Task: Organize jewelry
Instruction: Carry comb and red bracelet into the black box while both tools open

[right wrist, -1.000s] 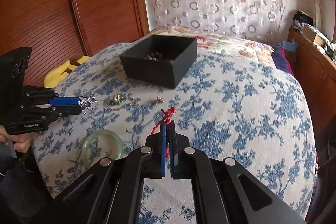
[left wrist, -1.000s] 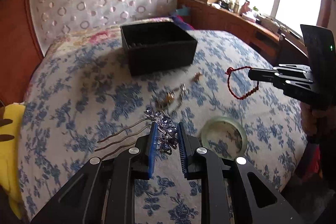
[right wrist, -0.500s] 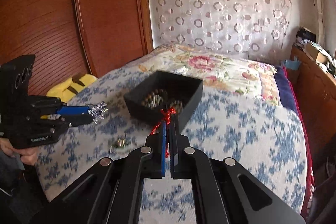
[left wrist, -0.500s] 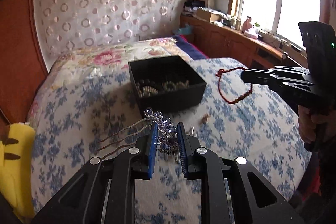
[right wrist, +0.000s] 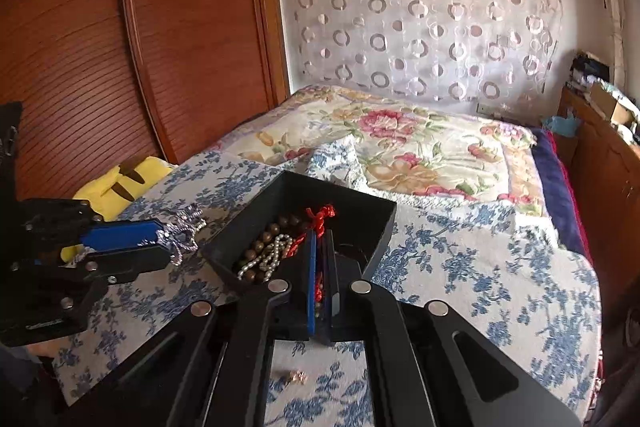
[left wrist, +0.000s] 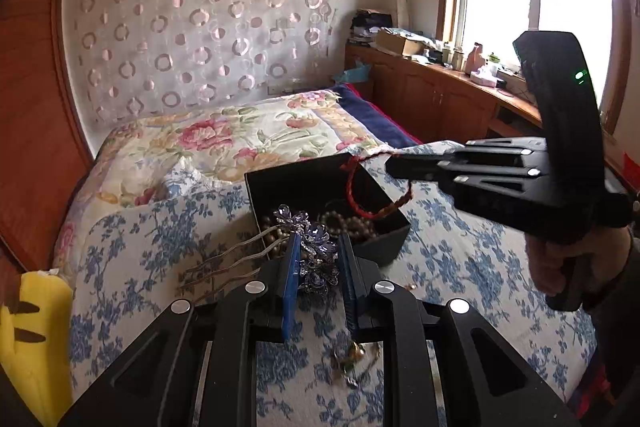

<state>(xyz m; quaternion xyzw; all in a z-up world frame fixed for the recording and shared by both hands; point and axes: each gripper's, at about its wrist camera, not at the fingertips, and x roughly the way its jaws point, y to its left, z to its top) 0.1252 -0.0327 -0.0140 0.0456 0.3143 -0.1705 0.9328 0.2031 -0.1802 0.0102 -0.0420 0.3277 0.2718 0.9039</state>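
A small gold trinket (right wrist: 297, 375) was seen lying on the blue-flowered bedspread (right wrist: 500, 279) at 6 o'clock, nearest the right wrist lens. Just beyond it, the right gripper (right wrist: 320, 247) was clamped on a red cord bracelet (right wrist: 319, 217), held over the black box (right wrist: 372, 227), where brown beads (right wrist: 266, 241) and pearls (right wrist: 276, 253) were piled. At 9 o'clock, the left gripper (left wrist: 319, 253) was closed on a crystal hair comb (left wrist: 312, 245) by the box's near edge. Farther off, a floral quilt (right wrist: 404, 143) was spread before a circle-patterned curtain (right wrist: 420, 19)
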